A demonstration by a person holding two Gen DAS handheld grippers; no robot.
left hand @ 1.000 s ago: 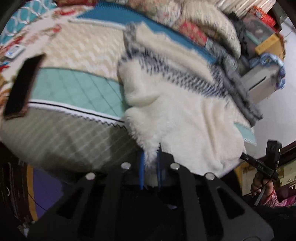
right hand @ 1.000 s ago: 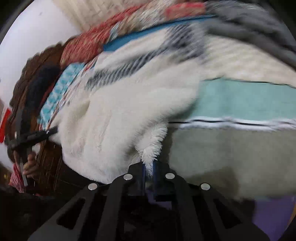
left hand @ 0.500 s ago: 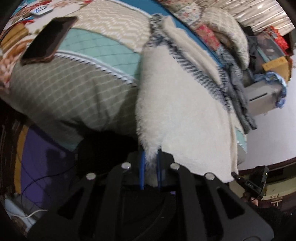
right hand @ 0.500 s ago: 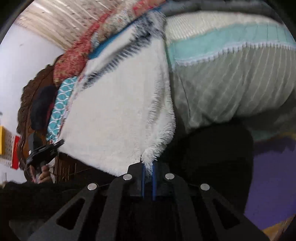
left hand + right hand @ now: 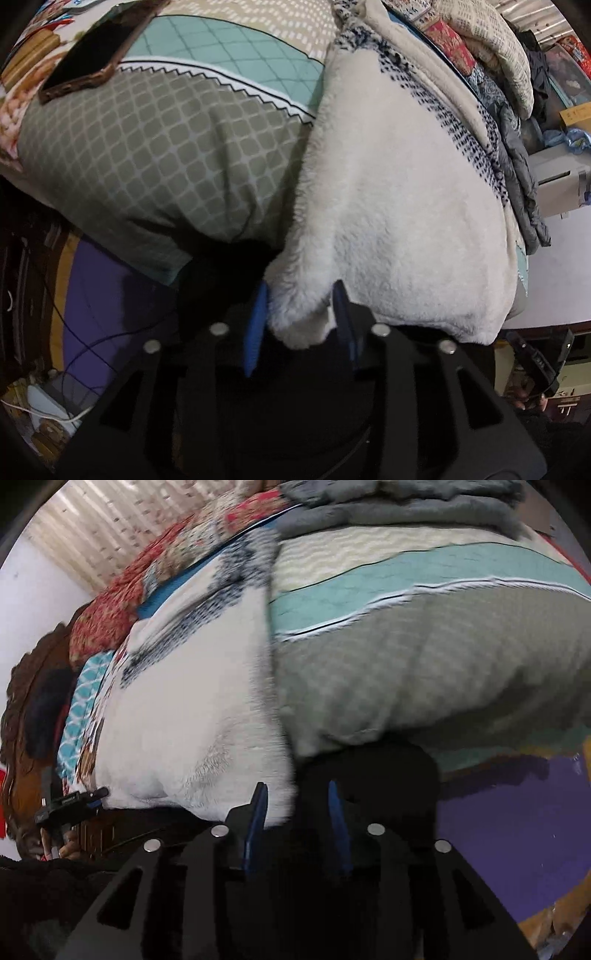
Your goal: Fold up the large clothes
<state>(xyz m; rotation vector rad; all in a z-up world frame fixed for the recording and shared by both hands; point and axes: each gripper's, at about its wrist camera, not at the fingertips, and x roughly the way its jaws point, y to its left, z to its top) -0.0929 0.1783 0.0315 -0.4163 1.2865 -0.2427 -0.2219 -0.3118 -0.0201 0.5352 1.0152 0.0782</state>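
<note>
A cream fleece garment (image 5: 399,206) with a dark dotted band lies over the bed's edge and hangs down its side. It also shows in the right wrist view (image 5: 192,716). My left gripper (image 5: 299,299) is open, blue pads apart, with the garment's lower corner loose between them. My right gripper (image 5: 295,797) is open, the garment's other lower corner resting against its left pad. The right gripper also shows at the lower right of the left wrist view (image 5: 535,362), and the left gripper at the lower left of the right wrist view (image 5: 70,805).
The bed wears a quilt (image 5: 155,155) with grey, teal and beige bands. A black phone (image 5: 92,51) lies on it at the left. Pillows and folded clothes (image 5: 495,48) pile at the far side. A purple floor mat (image 5: 103,295) and cables lie below.
Both grippers were shut on the garment's lower corners and have opened, letting the hem go. The garment now hangs flat over the bed's edge.
</note>
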